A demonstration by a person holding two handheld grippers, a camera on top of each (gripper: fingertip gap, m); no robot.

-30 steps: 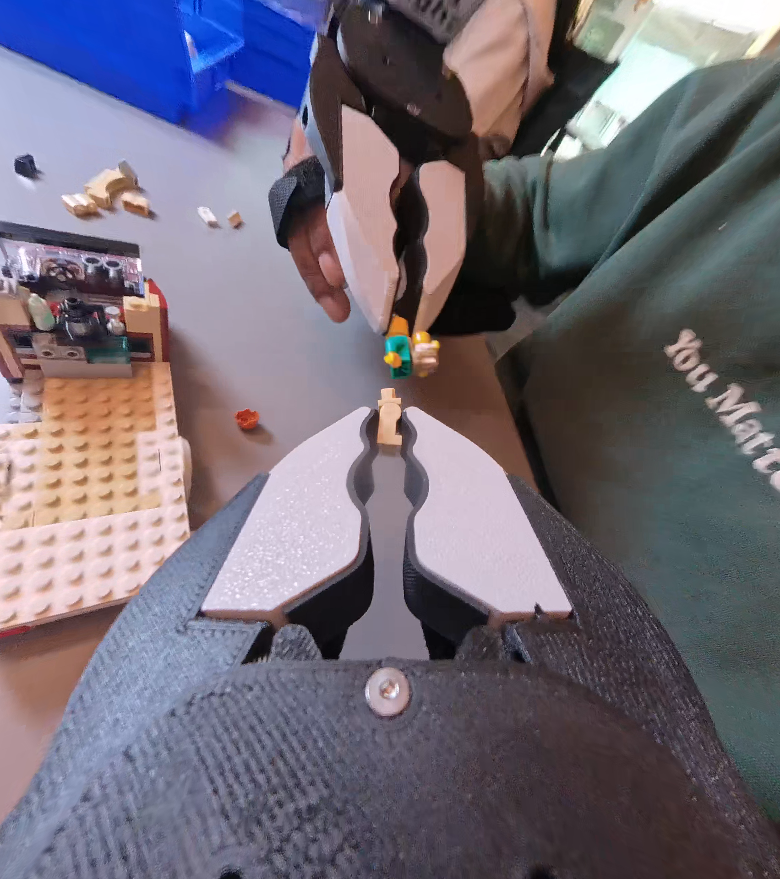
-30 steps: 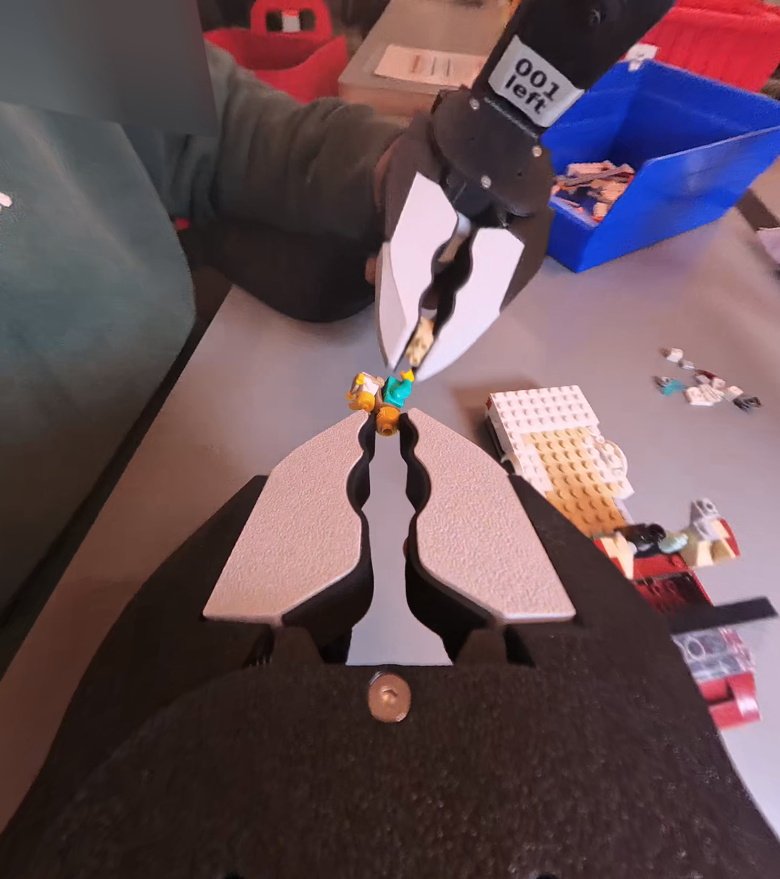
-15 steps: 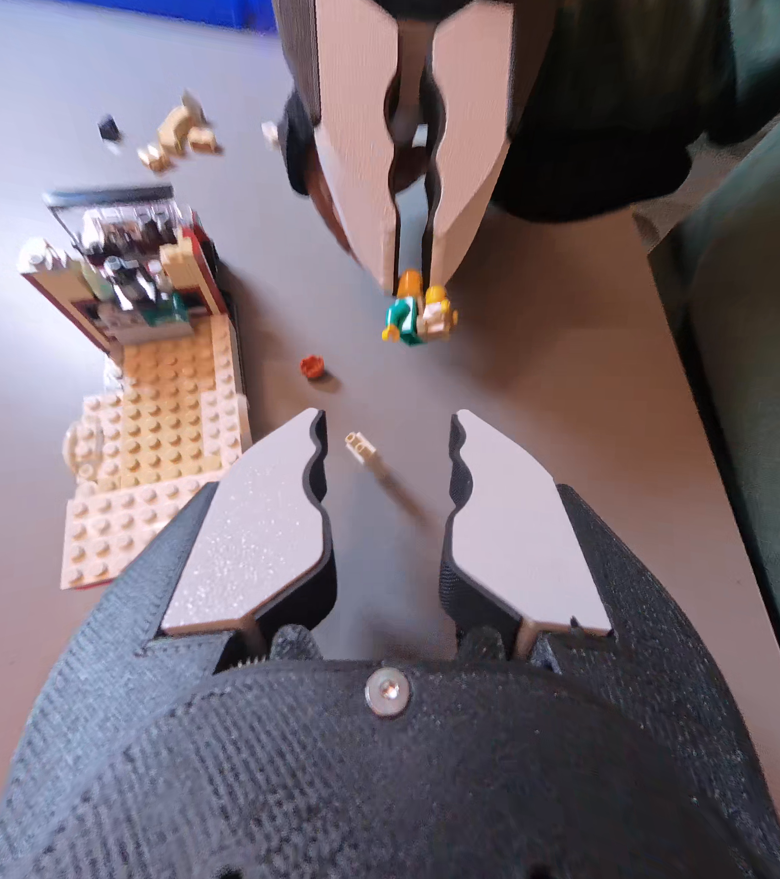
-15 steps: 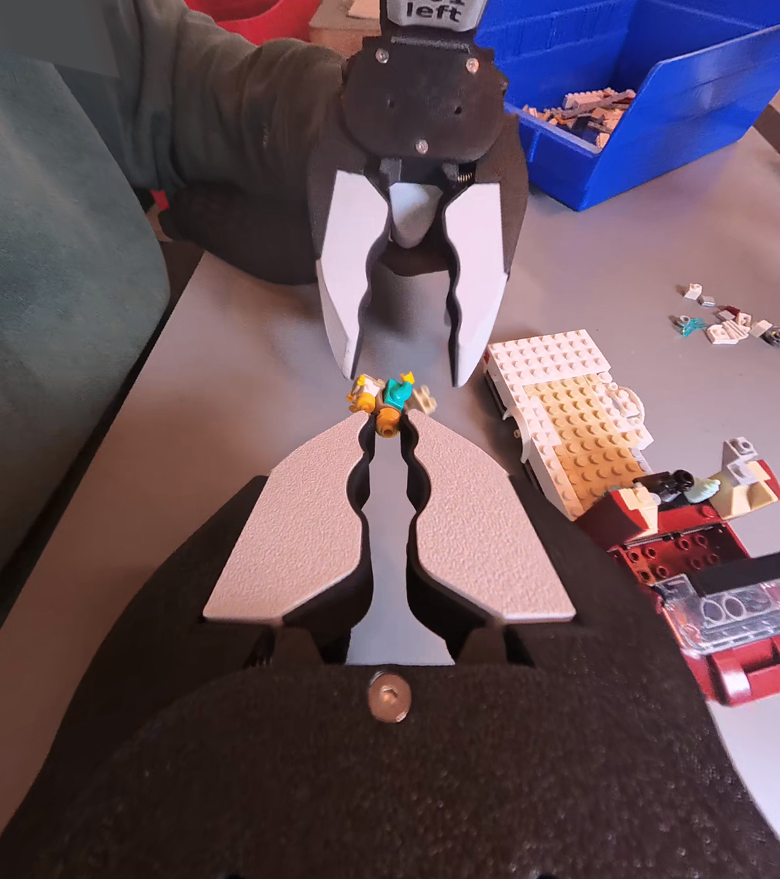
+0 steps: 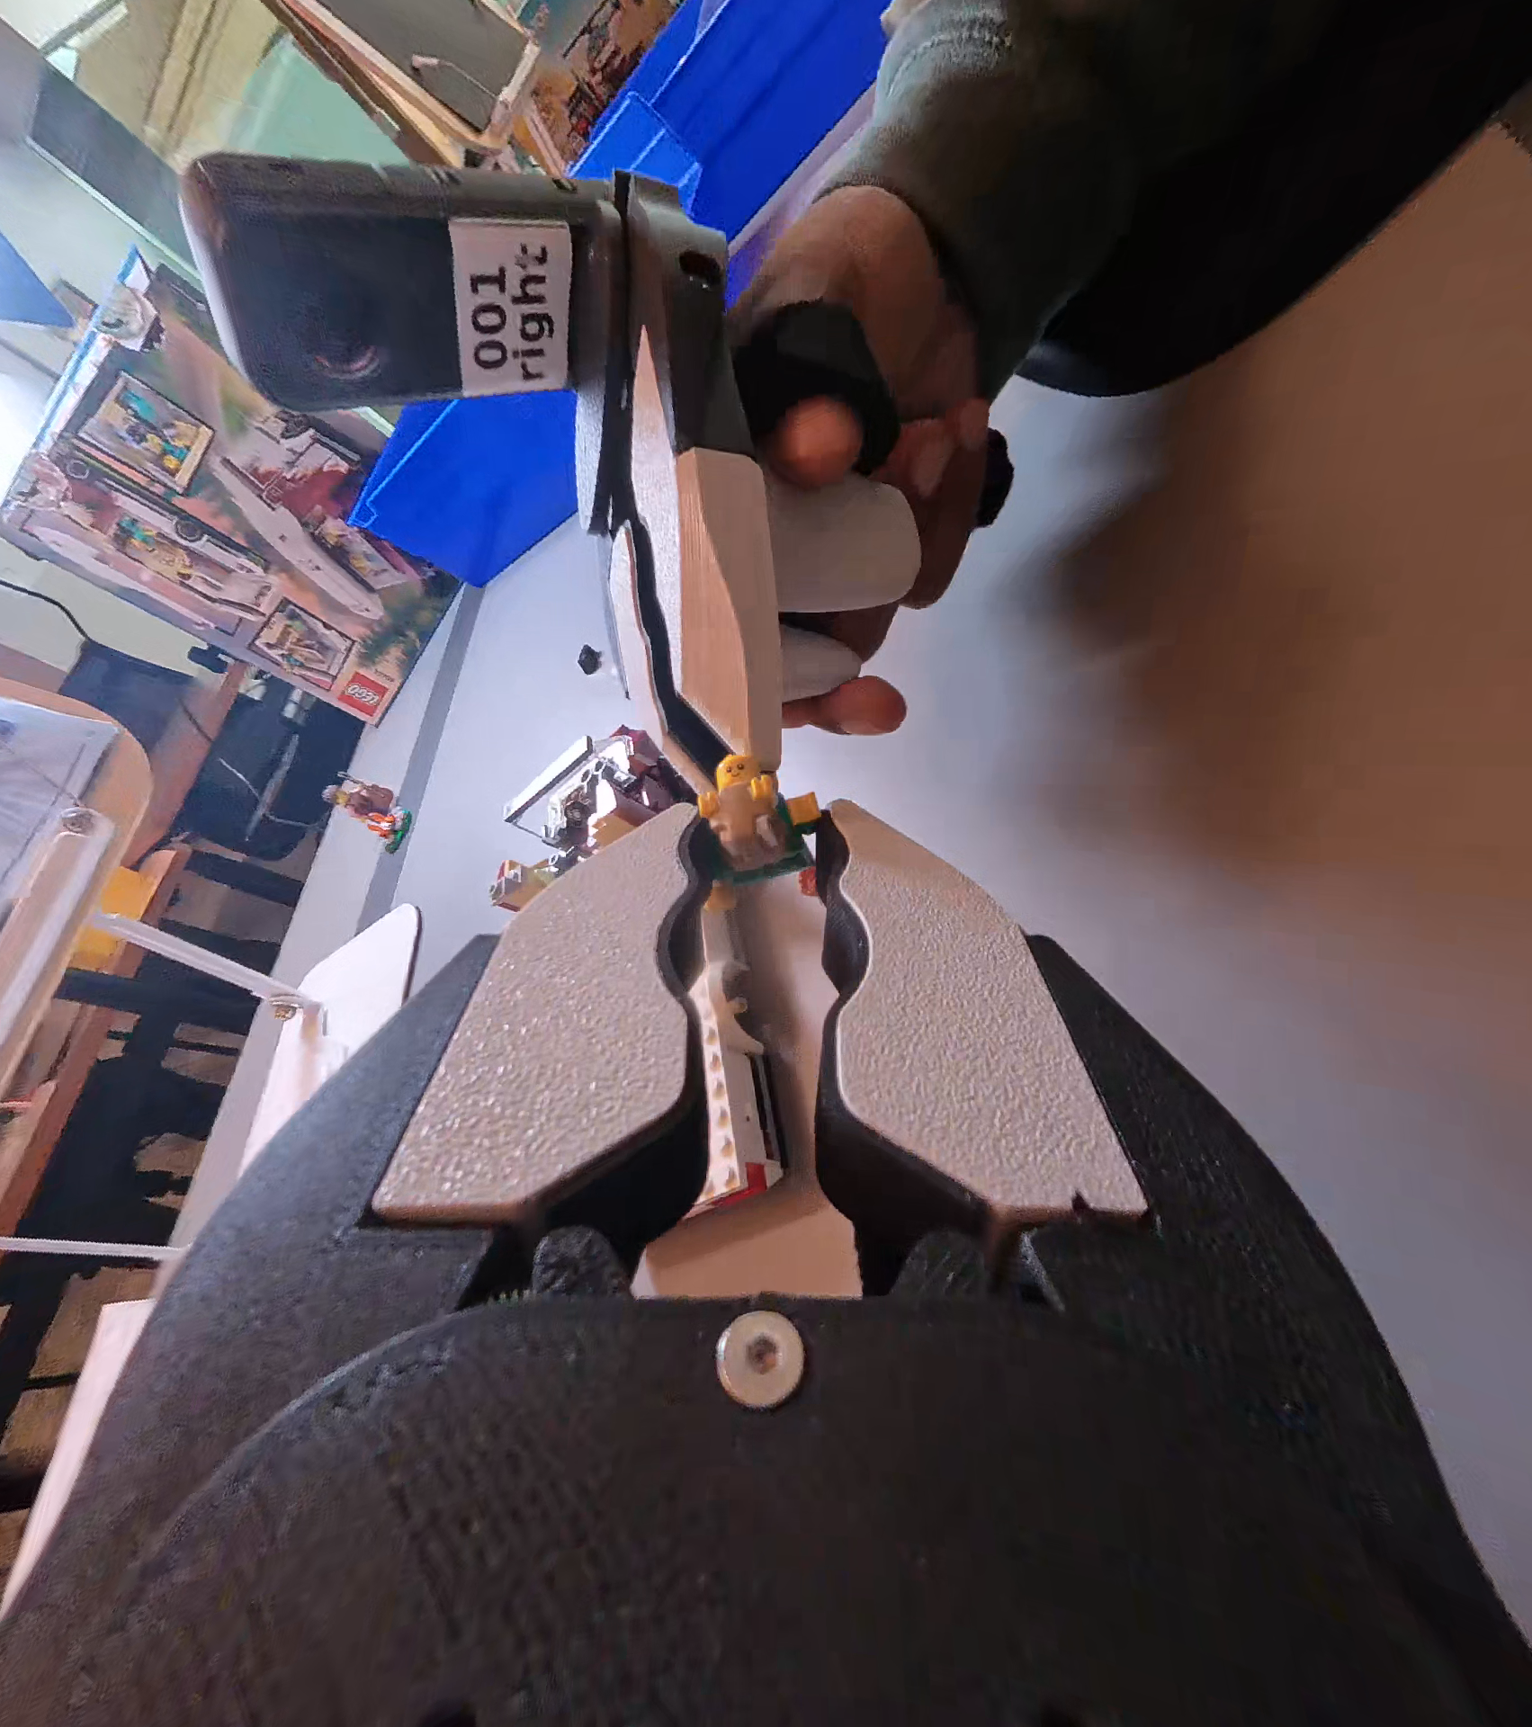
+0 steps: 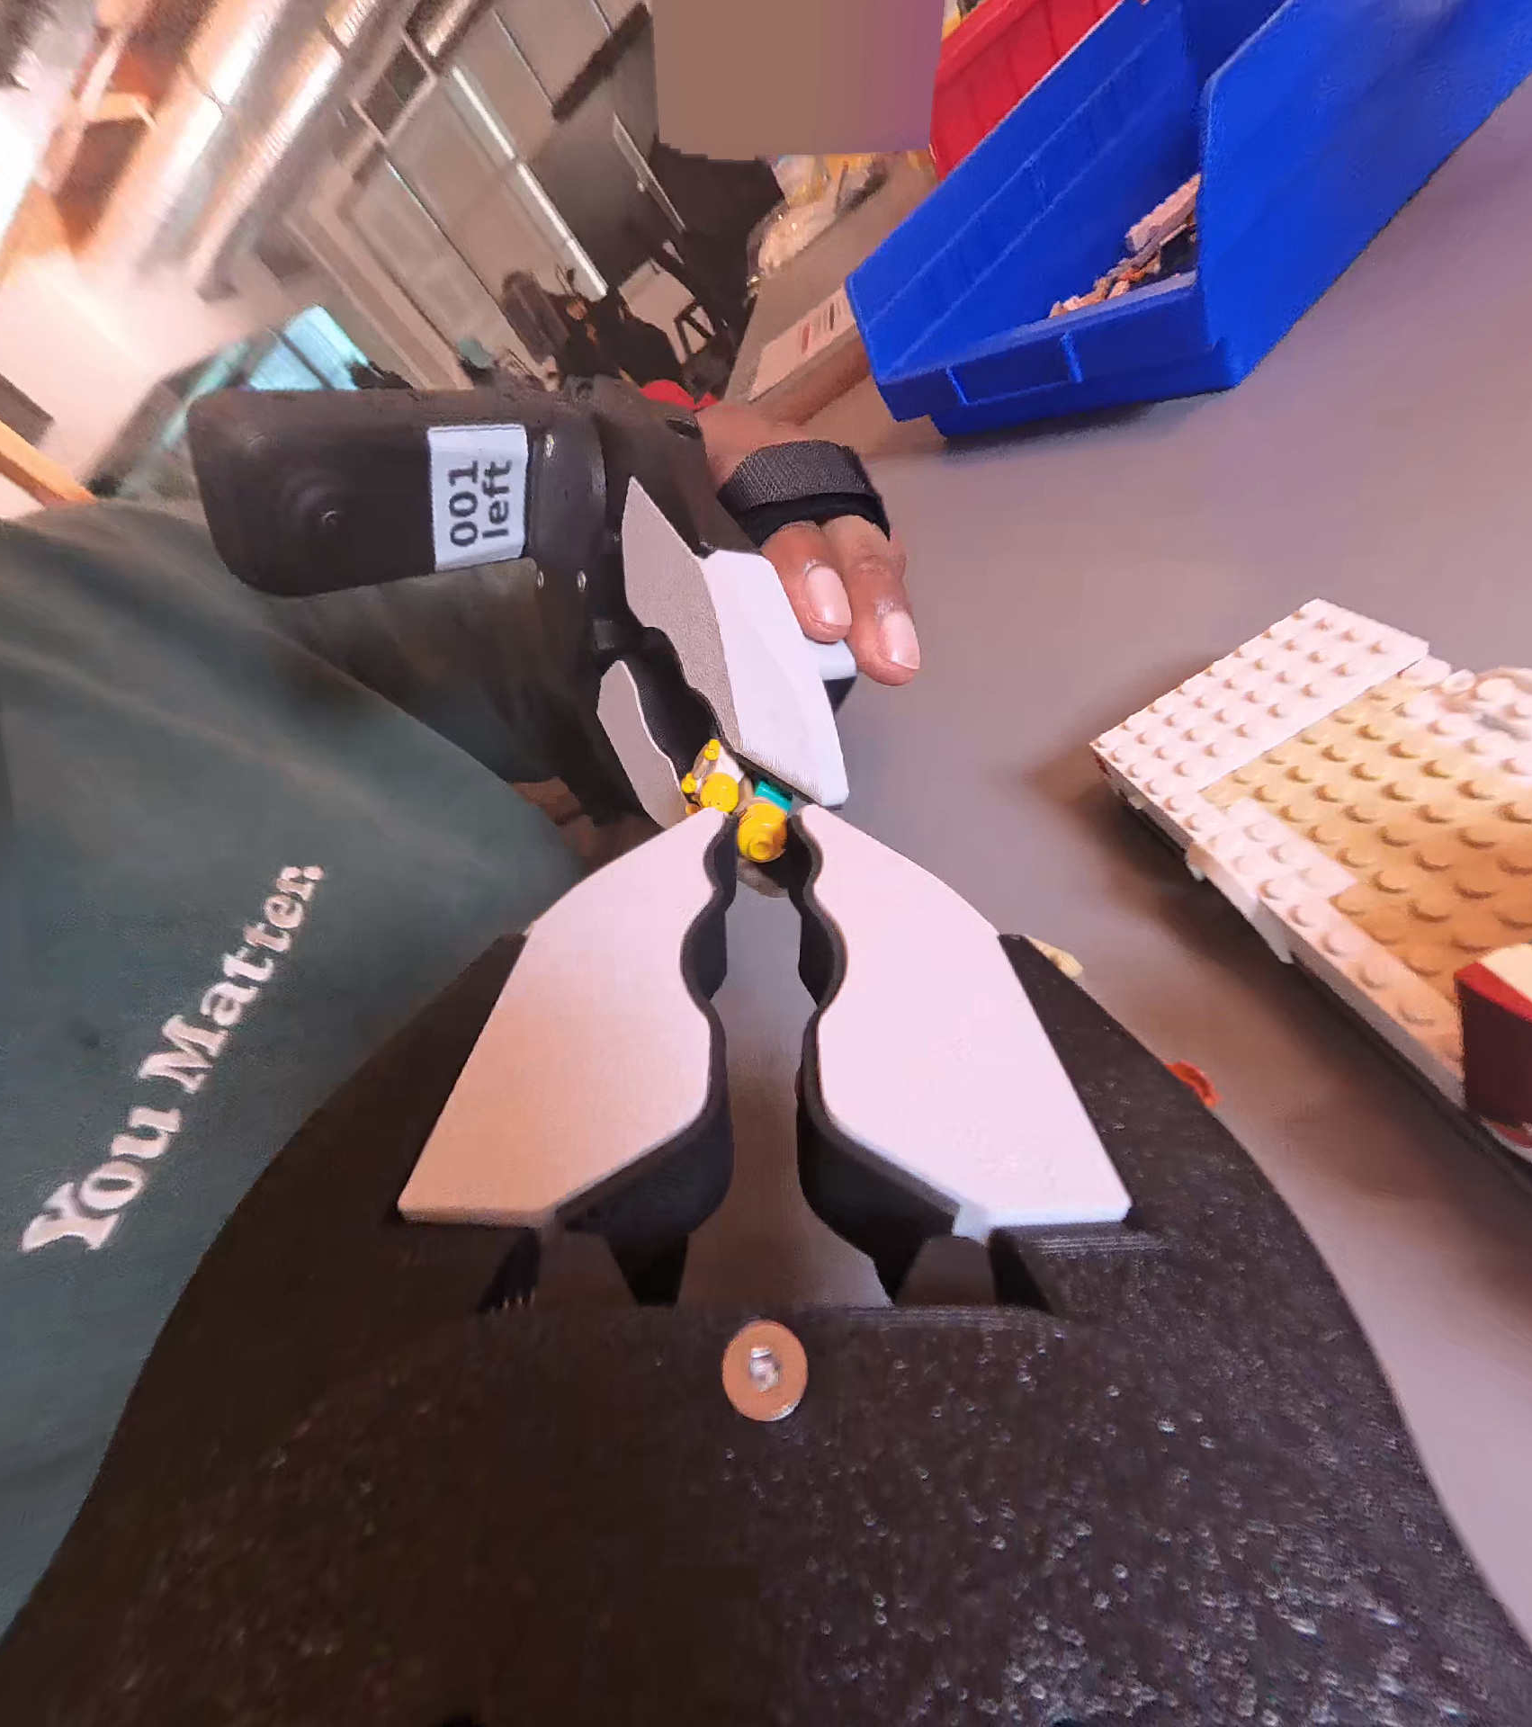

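Note:
A small toy minifigure (image 6: 762,832) with a yellow head and a teal-green torso carries a tiny tan figure (image 5: 738,813) on its front. My right gripper (image 6: 760,827) is shut on its yellow head. My left gripper (image 5: 760,822), rolled onto its side, is shut across the green torso (image 5: 766,864), with both pads against it. In the right wrist view the left gripper (image 6: 743,794) comes in from the upper left. In the left wrist view the right gripper (image 5: 738,757) comes down from above. The figure is held above the grey table (image 6: 1117,523).
A tan and white brick plate with a dark red build (image 6: 1360,794) lies to the right, also in the left wrist view (image 5: 575,813). A blue bin of bricks (image 6: 1210,234) stands behind. A small tan piece (image 6: 1058,955) and an orange piece (image 6: 1196,1079) lie on the table. The person's green sleeve (image 6: 136,841) is at the left. Left and right tips are no more than a few centimetres apart.
My left gripper opened and dropped the small tan piece onto the table, then rolled sideways and closed on the minifigure's torso. My right gripper kept its hold on the head.

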